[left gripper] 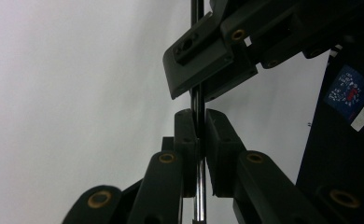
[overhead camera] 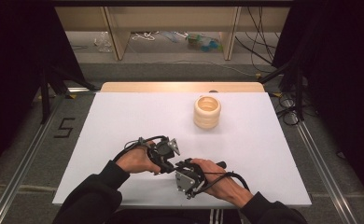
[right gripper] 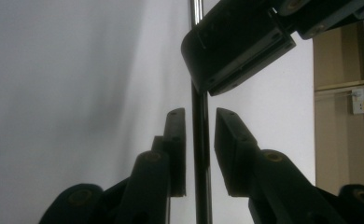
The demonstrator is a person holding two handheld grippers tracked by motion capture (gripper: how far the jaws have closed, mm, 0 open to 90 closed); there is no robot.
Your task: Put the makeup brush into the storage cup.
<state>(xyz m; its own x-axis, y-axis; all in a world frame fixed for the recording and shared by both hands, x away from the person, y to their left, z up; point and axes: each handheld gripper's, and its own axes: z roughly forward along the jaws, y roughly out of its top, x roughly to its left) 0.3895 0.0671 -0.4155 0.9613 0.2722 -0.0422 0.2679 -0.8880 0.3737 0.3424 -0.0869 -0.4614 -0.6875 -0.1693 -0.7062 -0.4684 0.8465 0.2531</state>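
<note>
Near the table's front edge my two grippers meet tip to tip around a thin shiny metal rod (left gripper: 198, 100). My left gripper (left gripper: 199, 135) is shut on the rod, with both pads pressed against it; in the high view the left gripper (overhead camera: 171, 160) lies just left of the right gripper (overhead camera: 180, 168). In the right gripper view, the right gripper (right gripper: 199, 135) has the rod (right gripper: 200, 158) standing between its pads, with a narrow gap on each side. The left gripper's jaw (right gripper: 236, 51) clamps the rod higher up in that view.
A stack of cream-coloured rings (overhead camera: 207, 112) stands upright at the back right of the white table (overhead camera: 124, 121). A wooden strip runs along the far edge. Shelves and cables lie beyond the table, and dark curtains hang on both sides.
</note>
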